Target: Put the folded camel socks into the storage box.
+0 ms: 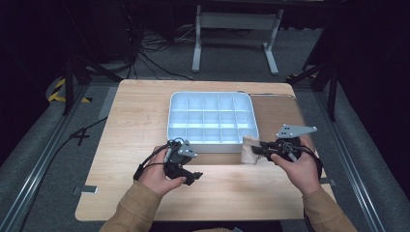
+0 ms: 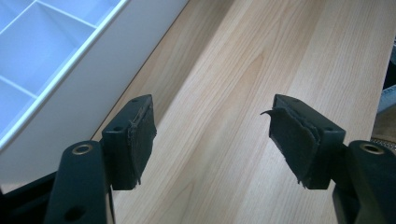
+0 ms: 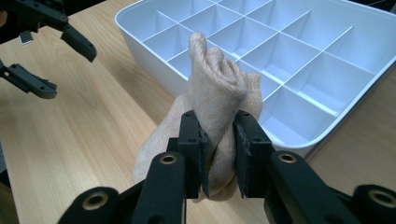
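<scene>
Right claw (image 3: 219, 154) pinches a beige sock (image 3: 219, 93) at the tray's (image 3: 327, 135) near corner — folds plain in the right gripper view. Left claw (image 2: 212, 140) spread, empty, over bare bench (image 2: 243, 70).

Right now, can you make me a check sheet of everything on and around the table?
Surface: light wooden table, bare wood around the tray.
Job's things: beige rolled sock at the near right corner of the white divided tray; the compartments look empty.
Clutter: nothing seen.
Grippers: right claw shut on the sock; left claw open, nothing between its pads, beside the tray's wall.
Cables: black cable trails from the left claw; more cables on the floor behind.
Surroundings: grey floor, white table legs behind.
</scene>
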A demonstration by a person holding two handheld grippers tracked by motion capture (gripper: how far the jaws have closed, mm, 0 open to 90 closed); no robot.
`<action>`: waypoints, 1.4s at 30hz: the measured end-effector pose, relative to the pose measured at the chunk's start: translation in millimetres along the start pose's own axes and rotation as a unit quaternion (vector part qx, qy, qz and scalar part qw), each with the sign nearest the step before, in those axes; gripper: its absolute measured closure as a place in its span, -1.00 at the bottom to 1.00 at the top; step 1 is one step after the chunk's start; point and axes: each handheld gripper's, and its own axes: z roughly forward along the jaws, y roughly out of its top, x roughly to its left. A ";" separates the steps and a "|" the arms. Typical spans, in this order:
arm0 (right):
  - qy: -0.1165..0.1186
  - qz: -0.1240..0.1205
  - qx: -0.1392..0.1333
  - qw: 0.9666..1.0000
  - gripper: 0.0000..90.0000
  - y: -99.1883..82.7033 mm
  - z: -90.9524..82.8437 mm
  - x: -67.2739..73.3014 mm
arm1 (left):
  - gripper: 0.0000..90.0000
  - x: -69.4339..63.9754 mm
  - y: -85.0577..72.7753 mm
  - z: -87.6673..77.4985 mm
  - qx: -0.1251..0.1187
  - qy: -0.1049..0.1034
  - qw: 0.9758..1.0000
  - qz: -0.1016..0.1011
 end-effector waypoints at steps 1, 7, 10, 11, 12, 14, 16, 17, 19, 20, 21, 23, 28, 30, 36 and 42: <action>0.000 -0.001 0.002 1.000 0.67 1.5 0.1 -1.5 | -0.28 0.9 -1.5 -1.5 -0.001 0.000 1.000 -0.003; -0.004 0.004 0.000 1.000 0.66 9.2 -2.1 -12.6 | -0.28 4.7 -6.1 -7.6 -0.005 0.003 1.000 -0.012; -0.006 0.004 -0.001 1.000 0.66 11.9 -2.7 -16.5 | -0.29 7.5 -7.7 -10.0 -0.006 0.007 1.000 -0.016; -0.007 0.001 -0.001 1.000 0.65 14.1 -2.6 -19.5 | -0.29 8.5 -8.4 -11.2 -0.005 0.010 1.000 -0.019; -0.011 0.001 0.002 1.000 0.65 17.6 -2.3 -23.4 | -0.29 9.5 -8.8 -11.8 -0.007 0.013 1.000 -0.019; -0.015 -0.004 0.005 1.000 0.65 21.7 -1.6 -27.5 | -0.30 11.2 -9.5 -14.5 -0.008 0.015 1.000 -0.026; -0.018 -0.006 0.008 1.000 0.65 25.3 -0.4 -31.0 | -0.31 11.8 -9.7 -15.4 -0.011 0.015 0.999 -0.027; -0.019 -0.007 0.008 1.000 0.65 27.0 0.4 -32.8 | -0.31 12.0 -9.9 -15.6 -0.011 0.016 0.999 -0.028; -0.021 -0.007 0.010 1.000 0.65 28.5 1.2 -34.7 | -0.31 12.4 -10.2 -15.8 -0.011 0.018 0.999 -0.028; -0.022 -0.006 0.012 1.000 0.65 31.3 3.6 -38.6 | -0.31 13.4 -10.8 -16.5 -0.011 0.021 0.999 -0.026; -0.025 -0.006 0.015 1.000 0.65 32.6 4.8 -40.5 | -0.31 13.4 -11.3 -16.8 -0.011 0.021 0.999 -0.031; -0.027 -0.007 0.017 0.999 0.65 34.1 6.1 -42.3 | -0.31 13.9 -11.8 -17.2 -0.013 0.021 0.999 -0.033; -0.043 -0.012 0.039 0.998 0.65 43.3 16.4 -50.4 | -0.31 15.6 -12.1 -19.9 -0.018 0.029 0.999 -0.034; -0.046 -0.010 0.042 0.998 0.65 45.5 19.1 -52.7 | -0.31 15.9 -12.8 -20.1 -0.015 0.030 0.999 -0.035; -0.056 -0.014 0.061 0.996 0.64 49.8 29.3 -57.2 | -0.30 17.4 -17.5 -22.1 -0.014 0.032 0.999 -0.041; -0.066 -0.026 0.083 0.994 0.64 51.8 43.8 -56.8 | -0.30 16.7 -20.4 -24.1 -0.014 0.034 0.998 -0.044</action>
